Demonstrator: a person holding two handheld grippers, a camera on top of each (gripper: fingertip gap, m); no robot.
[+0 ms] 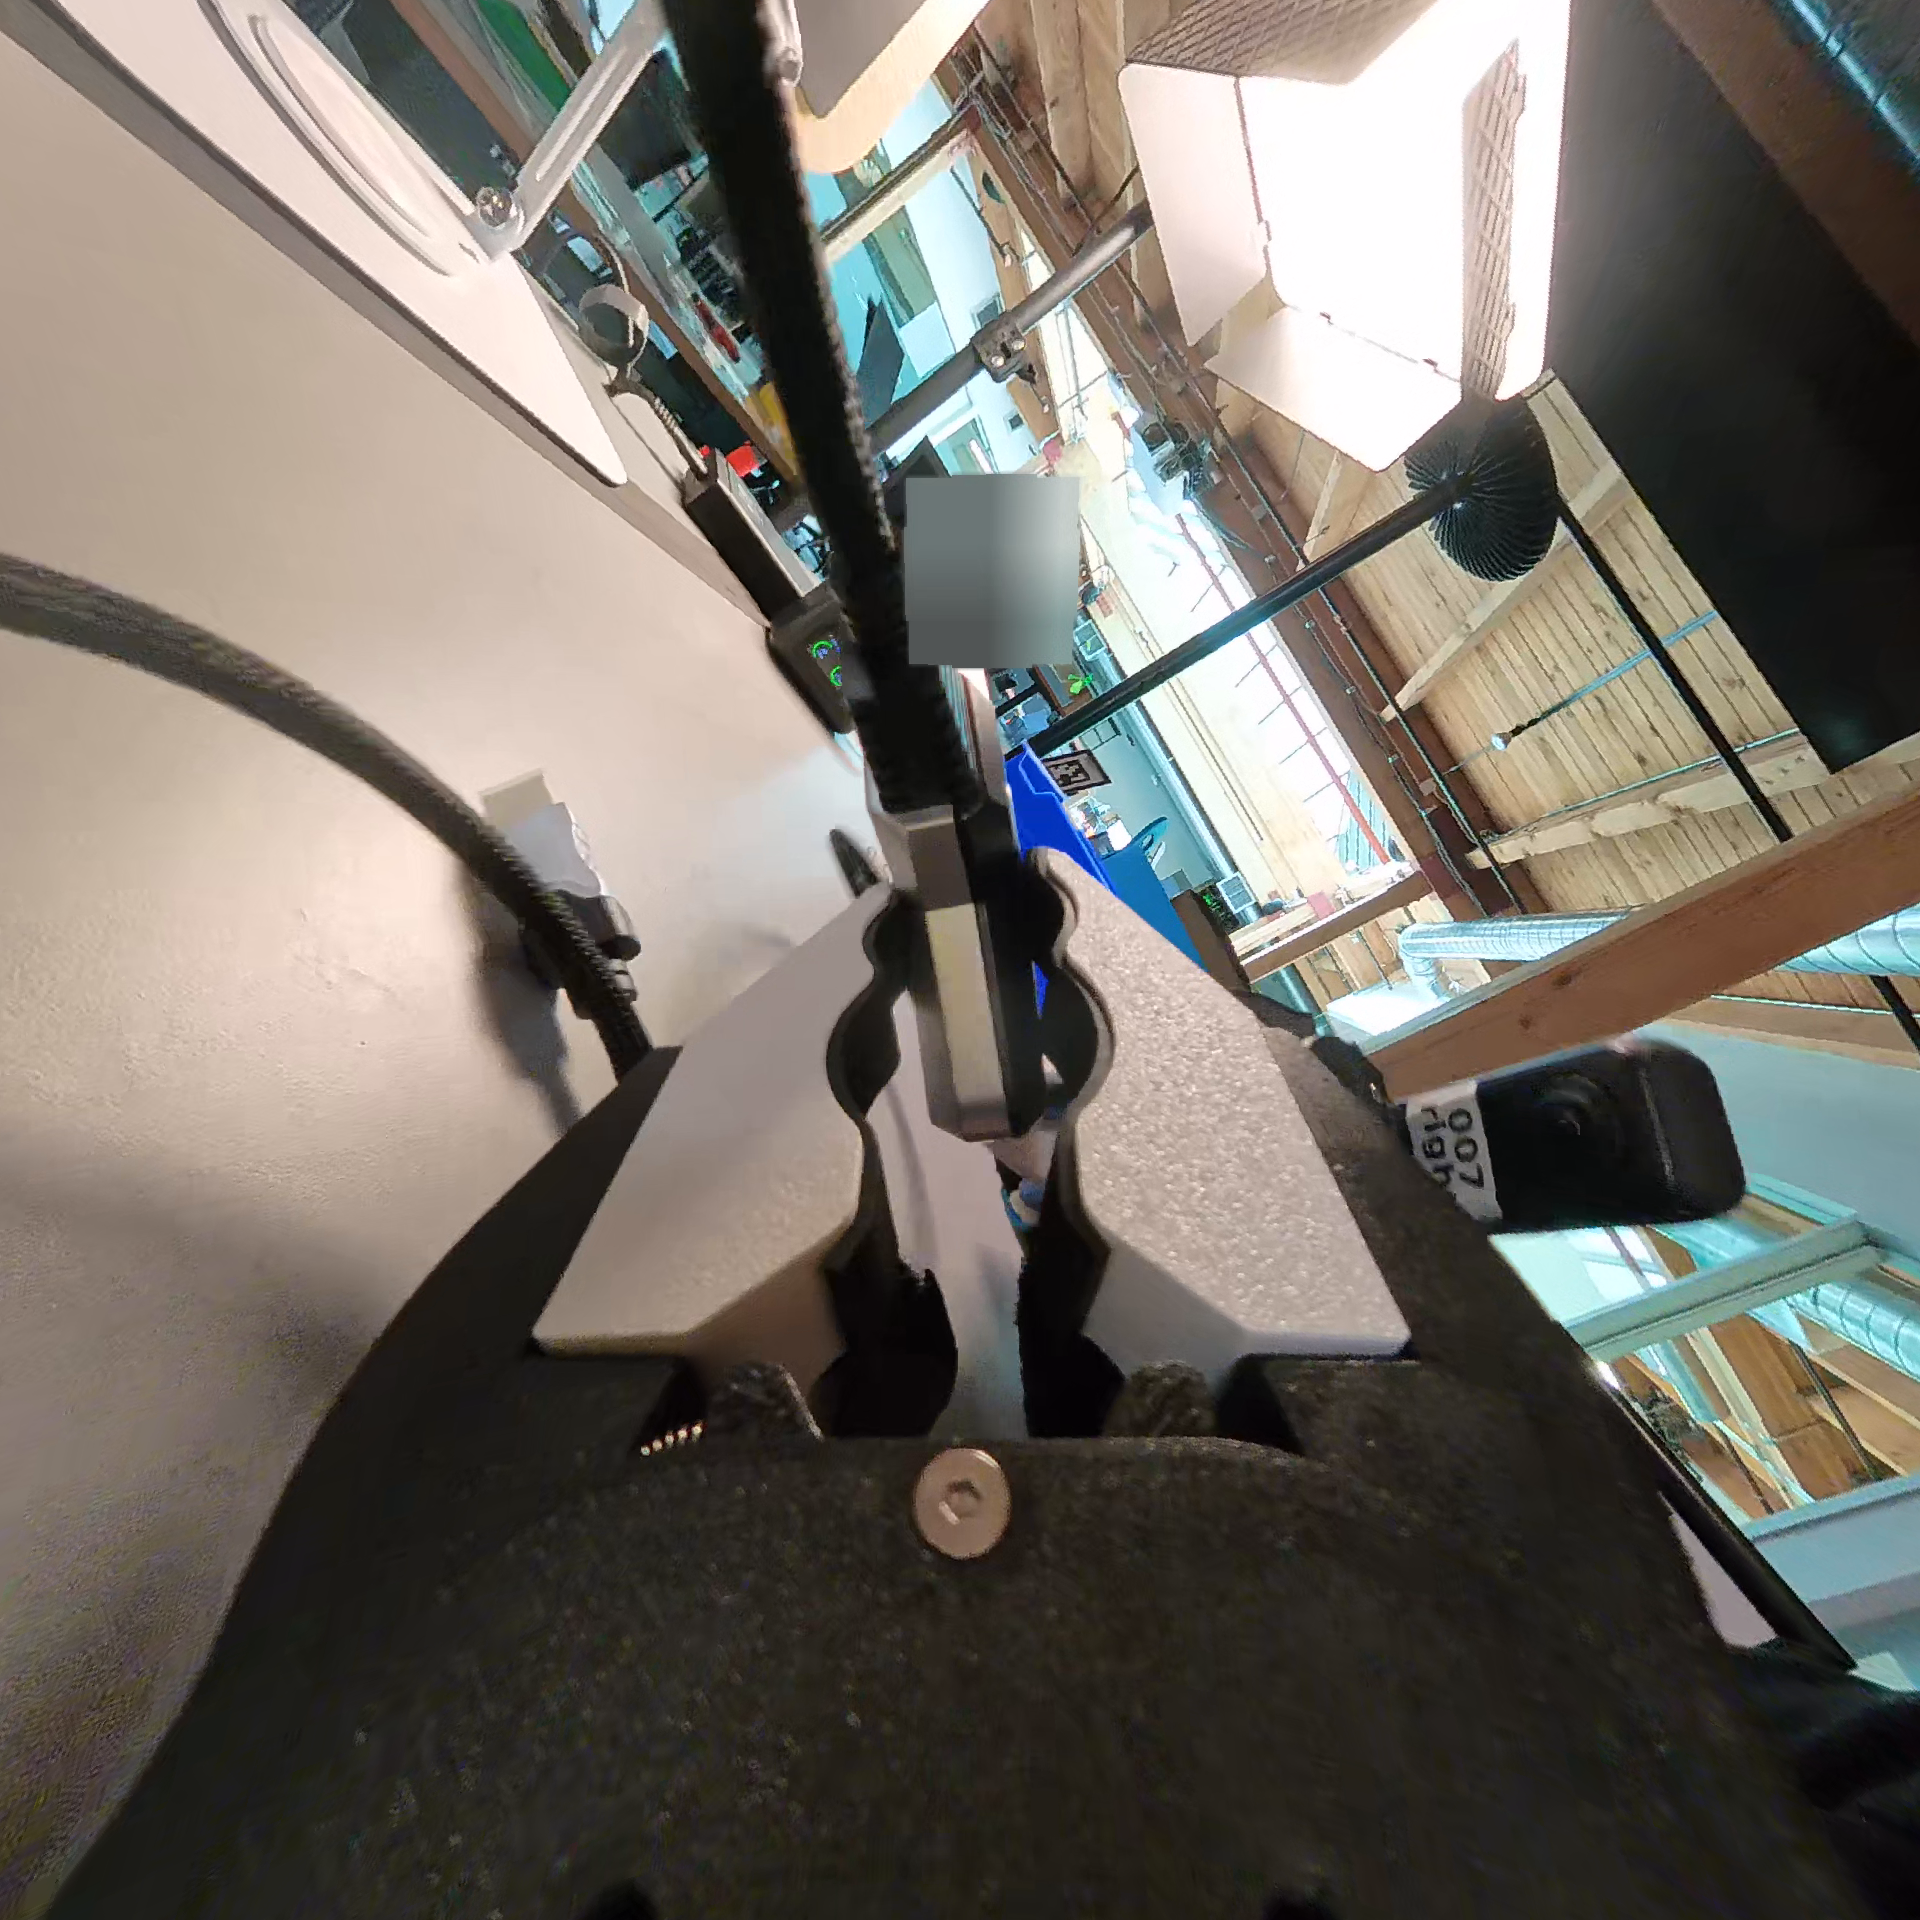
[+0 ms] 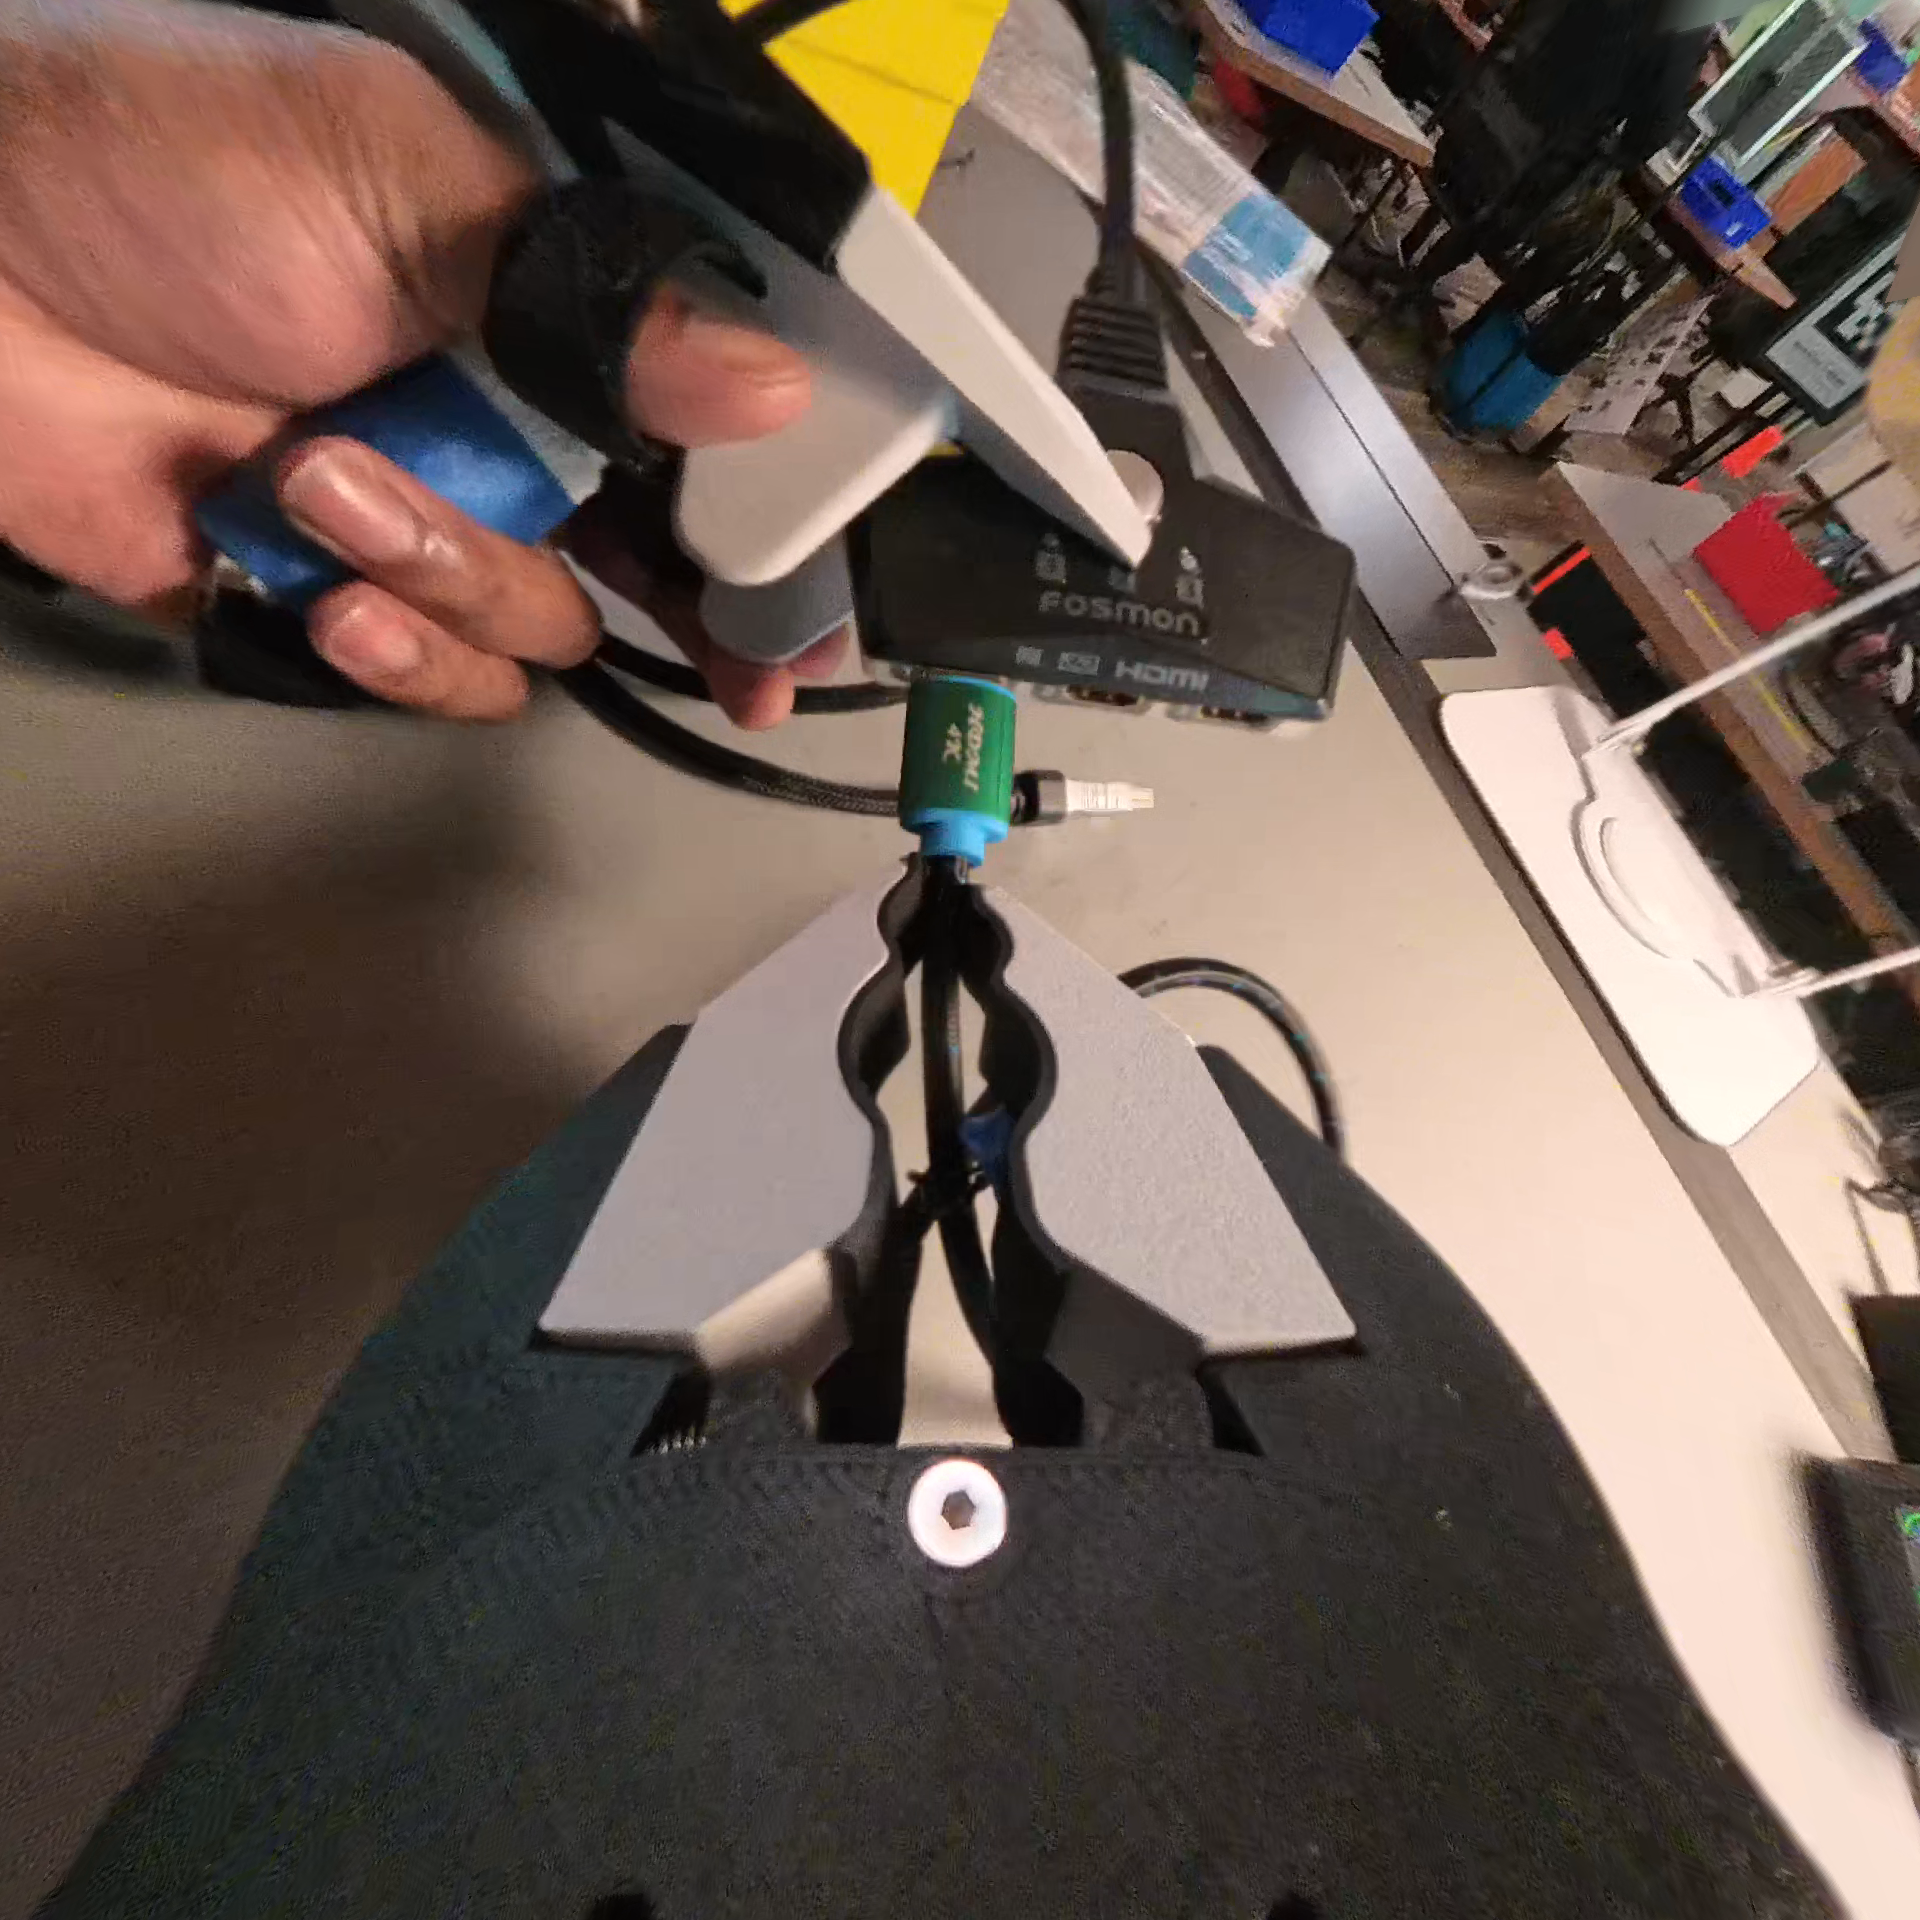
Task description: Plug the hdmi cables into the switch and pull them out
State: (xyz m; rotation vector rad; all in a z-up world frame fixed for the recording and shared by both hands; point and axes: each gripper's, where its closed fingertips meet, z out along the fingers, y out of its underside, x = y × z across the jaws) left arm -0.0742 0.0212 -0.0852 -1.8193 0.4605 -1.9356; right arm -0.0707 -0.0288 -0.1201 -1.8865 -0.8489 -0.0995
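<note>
Switch [image 2: 1101,592]: black box, held off the grey table [image 2: 1351,883] at 12 o'clock in our right wrist view. We see pale lettering and small icons on its top face and along its port edge; we do not transcribe them. Its own black cable leaves the far side toward 12 o'clock.

Left gripper [image 2: 1039,488]: our grey fingers clamp the switch from 10 o'clock; in our left wrist view the same box sits edge-on, pinched between the jaws. A bare hand [image 2: 260,343] holds this tool by a blue grip.

Green plug [image 2: 956,764]: green barrel with pale printed markings and blue collars, its nose at the switch's leftmost port; we cannot tell how far it is seated. Two further ports show to its right.

Right gripper [image 2: 940,883]: our jaws are closed on the black cord just behind the plug's blue collar.

Spare plug [image 2: 1091,798]: silver-tipped, on a braided black cable, lying on the table at 3 o'clock of the green plug.

Monitor foot [image 2: 1621,914]: white, at 3 o'clock.
</note>
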